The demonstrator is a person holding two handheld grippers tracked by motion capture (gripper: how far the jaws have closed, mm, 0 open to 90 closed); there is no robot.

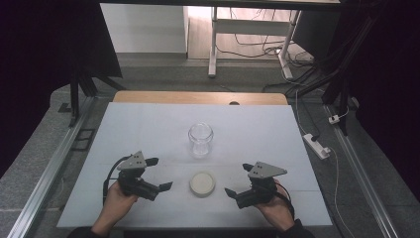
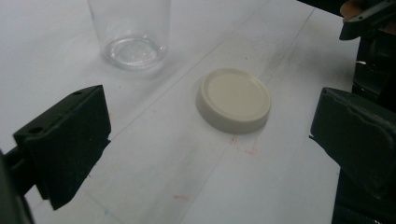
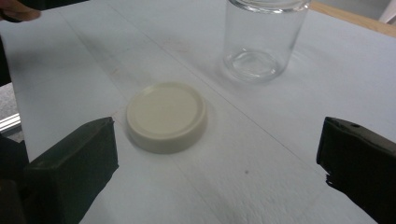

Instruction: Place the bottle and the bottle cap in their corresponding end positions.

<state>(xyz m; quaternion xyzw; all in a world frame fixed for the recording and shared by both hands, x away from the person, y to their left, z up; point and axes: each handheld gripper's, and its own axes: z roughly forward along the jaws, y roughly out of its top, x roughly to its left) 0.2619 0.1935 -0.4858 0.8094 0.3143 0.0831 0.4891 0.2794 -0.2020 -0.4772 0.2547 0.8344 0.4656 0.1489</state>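
White matte tabletop [image 1: 148,134], wooden strip along far edge, grey floor beyond.

One clear glass jar [image 1: 200,139]: cylindrical, upright, open-mouthed, thick base, empty.

One cream plastic lid [image 1: 202,183]: round, flat, smooth, slightly recessed top with raised rim, lying top-up on table just in front of jar, not touching it.

Two black hand-held grippers: left gripper [image 1: 162,173] and right gripper [image 1: 238,179], each with jaws spread wide, holding nothing, flanking lid, near it but apart.
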